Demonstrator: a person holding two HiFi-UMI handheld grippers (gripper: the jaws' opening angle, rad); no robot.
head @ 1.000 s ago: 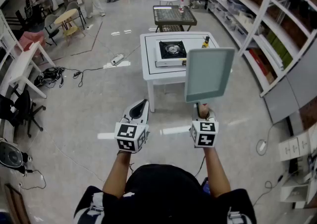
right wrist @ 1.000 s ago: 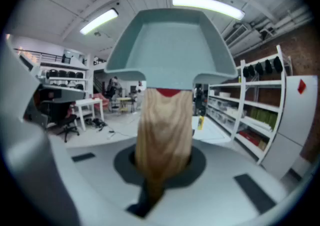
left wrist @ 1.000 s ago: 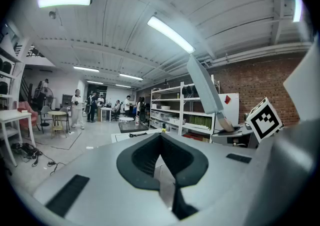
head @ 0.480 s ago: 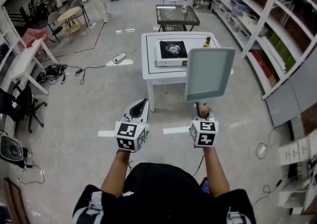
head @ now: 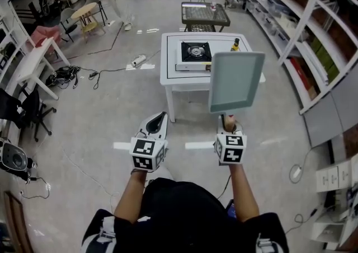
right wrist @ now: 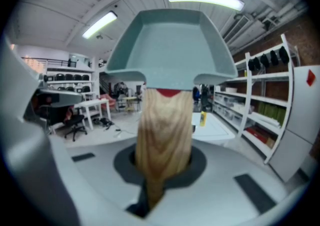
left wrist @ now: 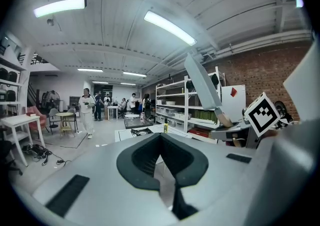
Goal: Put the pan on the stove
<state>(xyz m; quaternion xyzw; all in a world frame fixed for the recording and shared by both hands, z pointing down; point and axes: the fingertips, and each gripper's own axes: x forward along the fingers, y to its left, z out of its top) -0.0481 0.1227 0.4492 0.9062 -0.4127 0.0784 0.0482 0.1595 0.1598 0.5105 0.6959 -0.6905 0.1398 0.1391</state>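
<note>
Right claw (head: 227,127) clamped on wooden handle (right wrist: 164,135), pan (head: 236,81) aloft, bound for stove (head: 194,55) on tabletop (head: 170,73) ahead; left claw (head: 159,117) closed, empty.

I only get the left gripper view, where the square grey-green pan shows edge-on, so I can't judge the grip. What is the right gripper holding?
Observer: The right gripper is shut on the light wooden handle of the square grey-green pan.
Operator: Which way does the pan face?
Observer: The right gripper view looks straight into its hollow side, walls and all.
Operator: Is the burner free?
Observer: Yes. In the head view, nothing sits on the silver gas stove on the white table.
</note>
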